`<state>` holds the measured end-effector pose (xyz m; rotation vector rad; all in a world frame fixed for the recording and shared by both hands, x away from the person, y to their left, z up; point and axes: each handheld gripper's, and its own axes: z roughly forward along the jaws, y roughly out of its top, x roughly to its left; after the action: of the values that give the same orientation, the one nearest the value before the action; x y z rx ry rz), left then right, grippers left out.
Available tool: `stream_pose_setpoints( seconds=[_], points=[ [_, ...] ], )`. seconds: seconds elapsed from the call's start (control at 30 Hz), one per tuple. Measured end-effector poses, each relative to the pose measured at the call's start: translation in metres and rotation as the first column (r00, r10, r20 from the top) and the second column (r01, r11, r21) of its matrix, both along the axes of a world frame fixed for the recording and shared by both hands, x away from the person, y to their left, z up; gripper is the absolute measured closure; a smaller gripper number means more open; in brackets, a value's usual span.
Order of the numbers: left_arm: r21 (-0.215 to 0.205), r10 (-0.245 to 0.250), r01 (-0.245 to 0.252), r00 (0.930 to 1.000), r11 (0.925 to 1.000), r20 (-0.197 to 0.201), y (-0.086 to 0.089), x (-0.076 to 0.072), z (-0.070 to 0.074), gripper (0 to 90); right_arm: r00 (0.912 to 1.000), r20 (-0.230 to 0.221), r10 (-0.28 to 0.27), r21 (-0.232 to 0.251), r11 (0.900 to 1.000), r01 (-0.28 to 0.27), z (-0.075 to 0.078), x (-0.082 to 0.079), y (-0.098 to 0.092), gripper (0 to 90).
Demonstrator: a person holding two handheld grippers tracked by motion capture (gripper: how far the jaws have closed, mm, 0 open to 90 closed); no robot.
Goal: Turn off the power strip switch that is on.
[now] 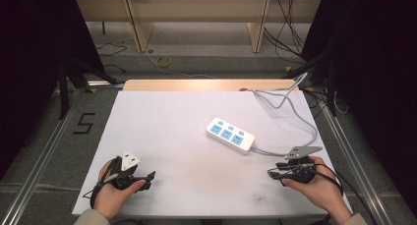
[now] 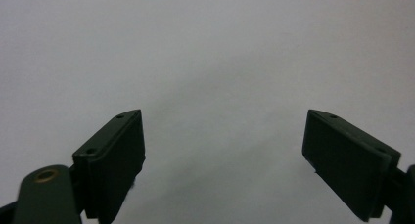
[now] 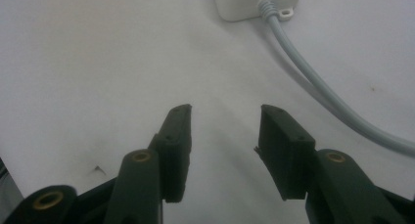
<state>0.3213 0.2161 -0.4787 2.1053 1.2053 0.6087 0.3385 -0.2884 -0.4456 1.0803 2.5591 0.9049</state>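
At the bottom corners of the high view, a person's hands rest on the white table (image 1: 162,136), the left gripper (image 1: 147,178) and right gripper (image 1: 274,173) both with jaws spread wide and nothing between them. Farther up, right of centre, lies the white power strip (image 1: 230,135), its grey cable (image 1: 295,112) looping toward the upper right.

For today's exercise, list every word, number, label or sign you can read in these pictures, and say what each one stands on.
"5": black tape figure on the grey floor left of the table.
Power strip: no print readable on its blue sockets; too small to tell.
Left gripper and right gripper: no readable marking.
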Motion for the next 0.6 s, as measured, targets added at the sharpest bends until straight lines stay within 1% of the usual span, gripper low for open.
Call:
stream_pose_setpoints(
  seconds=[0.07, 0.1, 0.17, 0.2, 0.27, 0.37, 0.4, 0.43, 0.6],
  points=[
    [0.000, -0.003, 0.003, 1.0000, 1.0000, -0.003, -0.001, 0.000, -0.001, 15.5, 1.0000, -0.004, -0.005, -0.013, 1.000, 0.005, 0.001, 0.000, 0.001, 61.6],
    [-0.001, -0.004, 0.004, 1.0000, 1.0000, -0.003, -0.001, 0.000, -0.001, 15.5, 1.0000, 0.003, -0.001, -0.017, 1.000, 0.001, 0.002, 0.000, 0.001, 64.5],
    [-0.002, -0.003, 0.003, 1.0000, 1.0000, -0.003, 0.000, 0.000, -0.001, 15.5, 0.9999, 0.006, -0.015, -0.024, 1.000, 0.015, 0.004, 0.000, 0.001, 69.9],
    [-0.004, -0.001, 0.001, 1.0000, 1.0000, -0.003, 0.000, -0.001, -0.001, 15.5, 0.9998, 0.014, -0.013, -0.023, 1.000, 0.014, 0.005, 0.000, 0.001, 73.2],
    [-0.004, -0.001, 0.001, 1.0000, 1.0000, -0.002, 0.001, -0.001, -0.001, 15.5, 0.9999, 0.008, -0.014, -0.026, 1.000, 0.014, 0.007, 0.001, 0.001, 79.2],
    [0.001, 0.001, -0.001, 1.0000, 1.0000, 0.000, 0.001, 0.000, -0.001, 15.6, 0.9999, 0.013, 0.000, -0.063, 0.998, 0.001, 0.008, 0.001, 0.003, 87.3],
    [-0.001, 0.003, -0.003, 1.0000, 1.0000, 0.002, 0.001, 0.000, -0.001, 15.6, 0.9998, 0.017, -0.003, -0.071, 0.997, 0.004, 0.009, 0.001, 0.003, 89.8],
    [-0.003, 0.004, -0.004, 1.0000, 1.0000, 0.002, 0.001, 0.000, -0.001, 15.6, 0.9997, 0.023, -0.003, -0.077, 0.997, 0.005, 0.009, 0.002, 0.004, 90.0],
    [-0.011, 0.012, -0.012, 0.9999, 0.9999, 0.003, 0.001, 0.000, -0.001, 15.6, 0.9998, 0.007, -0.017, -0.078, 0.997, 0.018, 0.011, 0.004, 0.006, 90.0]
  ],
)
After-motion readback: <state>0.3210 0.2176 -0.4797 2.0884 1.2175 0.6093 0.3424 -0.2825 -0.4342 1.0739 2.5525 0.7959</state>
